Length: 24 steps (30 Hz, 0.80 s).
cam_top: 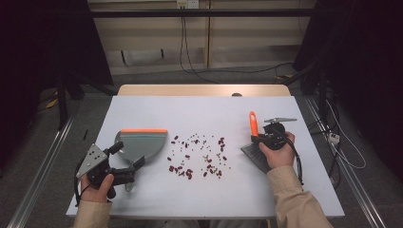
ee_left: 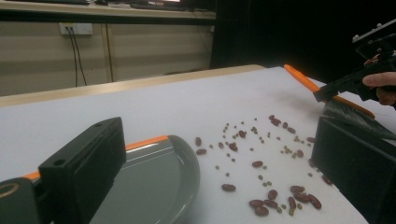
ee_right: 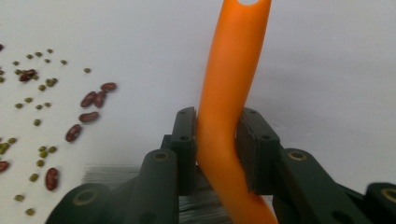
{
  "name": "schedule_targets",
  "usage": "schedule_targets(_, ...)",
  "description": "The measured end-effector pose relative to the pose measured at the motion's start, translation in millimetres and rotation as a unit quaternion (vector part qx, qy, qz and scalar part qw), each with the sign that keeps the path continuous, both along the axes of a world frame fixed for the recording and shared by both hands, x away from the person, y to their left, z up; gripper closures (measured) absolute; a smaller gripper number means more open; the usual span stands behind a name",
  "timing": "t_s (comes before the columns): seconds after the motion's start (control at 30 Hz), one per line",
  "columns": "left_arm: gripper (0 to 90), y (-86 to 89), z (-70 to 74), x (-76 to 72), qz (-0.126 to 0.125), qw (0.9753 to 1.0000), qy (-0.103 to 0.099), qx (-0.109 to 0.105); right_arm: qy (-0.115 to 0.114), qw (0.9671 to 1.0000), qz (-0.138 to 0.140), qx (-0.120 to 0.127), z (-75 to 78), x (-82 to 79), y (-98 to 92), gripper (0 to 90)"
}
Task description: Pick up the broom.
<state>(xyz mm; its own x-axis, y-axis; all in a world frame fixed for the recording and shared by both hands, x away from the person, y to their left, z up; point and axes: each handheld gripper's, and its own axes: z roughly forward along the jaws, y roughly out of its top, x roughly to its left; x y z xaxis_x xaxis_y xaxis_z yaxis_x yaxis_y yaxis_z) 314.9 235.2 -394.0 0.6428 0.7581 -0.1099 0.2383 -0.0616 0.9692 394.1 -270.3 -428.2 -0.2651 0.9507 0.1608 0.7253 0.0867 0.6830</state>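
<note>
The scattered dark red kidney beans and small green beans [cam_top: 197, 156] lie loose on the white table [cam_top: 209, 111], in a patch midway between the two tools. To their left, just beside the nearest beans, sits the grey plastic dustpan with an orange lip [cam_top: 141, 143], its orange edge on the far side. To their right, a little apart from the patch, rests the small hand brush with grey bristles and an orange handle [cam_top: 254, 137], its long axis running away from the person, handle tip farthest.

The right gripper [ee_right: 217, 135] is clamped on the brush handle. The left gripper [cam_top: 126, 172] sits at the dustpan's near end, where its short handle is; whether it grips that handle I cannot tell. A sweep would likely need to travel leftward, from the brush toward the pan.
</note>
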Motion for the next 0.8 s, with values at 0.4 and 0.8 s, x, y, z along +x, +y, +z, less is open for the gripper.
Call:
schedule_targets(0.4, 2.9, -18.8, 13.5, 0.9, -0.020, 0.9998, -0.002, 0.001, -0.075, 0.9959, 0.003, 0.051, 25.0, -23.6, -6.7, 71.1)
schedule_targets(0.8, 3.2, -71.5, 25.4, 8.8, -0.066, 0.9974, -0.001, 0.027, -0.126, 0.9865, 0.012, 0.104, 41.2, -42.7, -15.2, 71.5)
